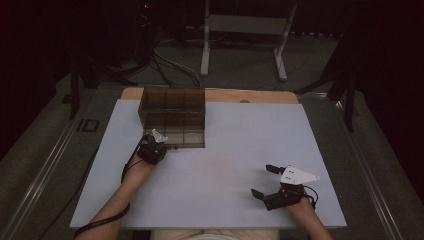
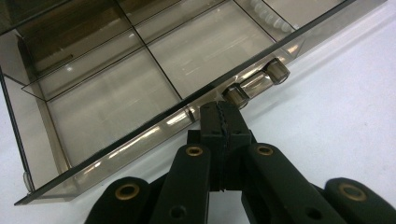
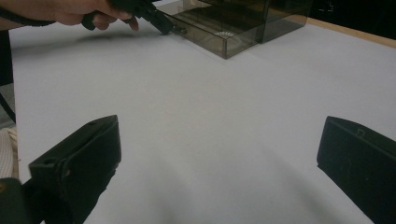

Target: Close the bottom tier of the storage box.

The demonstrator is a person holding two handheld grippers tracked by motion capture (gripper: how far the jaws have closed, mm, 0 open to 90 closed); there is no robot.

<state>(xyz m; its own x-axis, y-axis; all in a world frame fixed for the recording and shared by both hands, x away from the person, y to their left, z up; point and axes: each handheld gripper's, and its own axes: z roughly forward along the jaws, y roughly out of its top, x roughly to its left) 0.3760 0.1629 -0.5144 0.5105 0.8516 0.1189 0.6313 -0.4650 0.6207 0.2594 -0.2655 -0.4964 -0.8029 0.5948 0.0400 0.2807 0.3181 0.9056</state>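
Smoky brown box on a pale sheet

The box (image 1: 173,116) is seen in clear, smoke-brown plastic, its handle (image 2: 256,83) tinted the same. The table (image 1: 225,170) is covered in plain pale lilac-white, edged with light wood. The left gripper (image 2: 223,122) and right gripper (image 1: 264,181) are black; brass-coloured rivets are shown.

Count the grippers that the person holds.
2. The left gripper, fingers shut, is at the front of the brown clear drawer, beside its handle. The right gripper, fingers open, is over the white table near the person.
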